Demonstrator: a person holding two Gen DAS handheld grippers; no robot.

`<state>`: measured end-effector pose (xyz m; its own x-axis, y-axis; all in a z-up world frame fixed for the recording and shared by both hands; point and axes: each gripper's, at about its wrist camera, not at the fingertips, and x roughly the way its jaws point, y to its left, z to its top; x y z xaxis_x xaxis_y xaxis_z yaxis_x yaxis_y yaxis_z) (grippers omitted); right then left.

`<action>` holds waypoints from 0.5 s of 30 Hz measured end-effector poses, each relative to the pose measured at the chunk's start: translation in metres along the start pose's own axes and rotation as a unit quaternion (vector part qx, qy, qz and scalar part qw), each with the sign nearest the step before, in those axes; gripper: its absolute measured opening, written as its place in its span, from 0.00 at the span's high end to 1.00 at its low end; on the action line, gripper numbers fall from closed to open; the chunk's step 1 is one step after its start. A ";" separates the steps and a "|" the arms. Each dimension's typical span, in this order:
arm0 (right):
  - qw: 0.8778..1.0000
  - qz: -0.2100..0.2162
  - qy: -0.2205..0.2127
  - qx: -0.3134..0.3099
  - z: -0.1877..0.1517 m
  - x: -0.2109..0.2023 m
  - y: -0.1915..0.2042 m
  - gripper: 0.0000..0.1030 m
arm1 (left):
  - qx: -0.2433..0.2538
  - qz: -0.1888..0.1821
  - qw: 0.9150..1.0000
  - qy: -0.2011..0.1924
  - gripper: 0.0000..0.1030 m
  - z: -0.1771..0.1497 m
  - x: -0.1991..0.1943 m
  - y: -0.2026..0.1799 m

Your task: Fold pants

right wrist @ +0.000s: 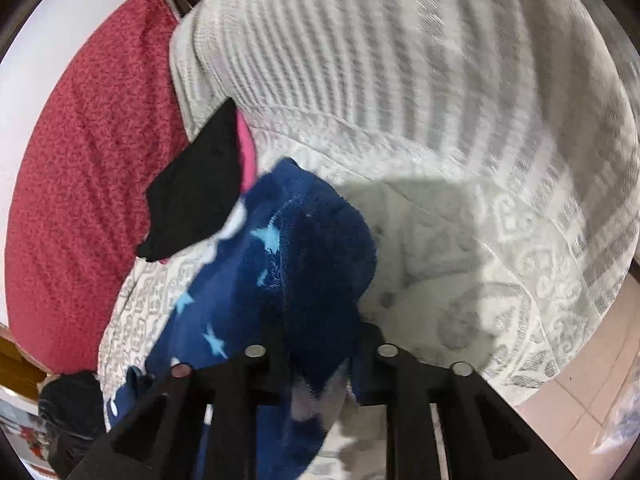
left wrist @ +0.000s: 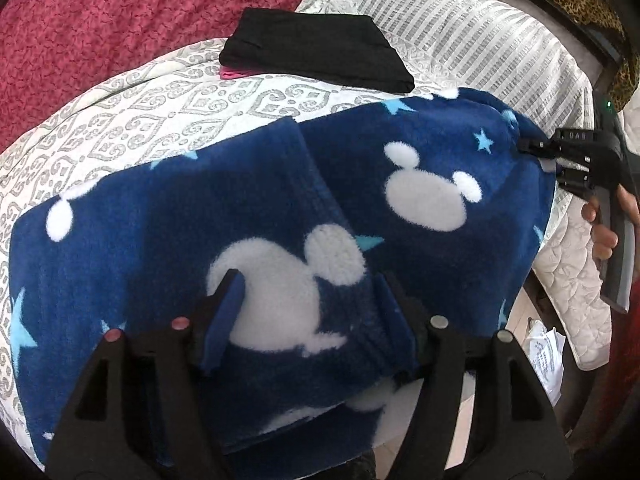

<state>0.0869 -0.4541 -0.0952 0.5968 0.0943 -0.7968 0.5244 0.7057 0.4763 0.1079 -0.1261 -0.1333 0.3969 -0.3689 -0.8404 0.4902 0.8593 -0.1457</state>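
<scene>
Left hand-held gripper (left wrist: 308, 304) and right hand-held gripper (right wrist: 316, 364) both clamp blue fleece pants (left wrist: 248, 200); black folded garment (left wrist: 316, 54) lies beyond.

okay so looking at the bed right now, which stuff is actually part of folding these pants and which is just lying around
Part of the job:
- blue fleece pants
- left tongs, astride the pants' edge
- right tongs, gripping the pants' far edge

Just lying about:
- folded black garment with something pink under it
- red blanket
- patterned white bedspread
- papers on the floor
</scene>
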 end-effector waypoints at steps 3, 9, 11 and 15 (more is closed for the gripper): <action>0.996 -0.017 -0.043 -0.075 -0.001 -0.016 0.040 0.84 | -0.021 -0.017 1.000 -0.004 0.34 0.001 -0.005 0.005; 0.966 0.032 -0.082 -0.241 -0.036 -0.049 0.150 0.84 | -0.078 -0.049 0.996 -0.015 0.34 0.001 -0.021 0.027; 0.950 0.060 -0.078 -0.296 -0.059 -0.053 0.187 0.84 | -0.085 -0.042 0.995 -0.022 0.34 -0.002 -0.028 0.034; 0.908 0.129 -0.031 -0.397 -0.122 -0.045 0.250 0.84 | -0.126 -0.039 0.990 -0.043 0.34 -0.018 -0.054 0.070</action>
<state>0.1171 -0.1965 0.0149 0.6842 0.3058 -0.6621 -0.2255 0.9521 0.2068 0.1066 -0.0397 -0.1081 0.4361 -0.4566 -0.7755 0.3161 0.8845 -0.3430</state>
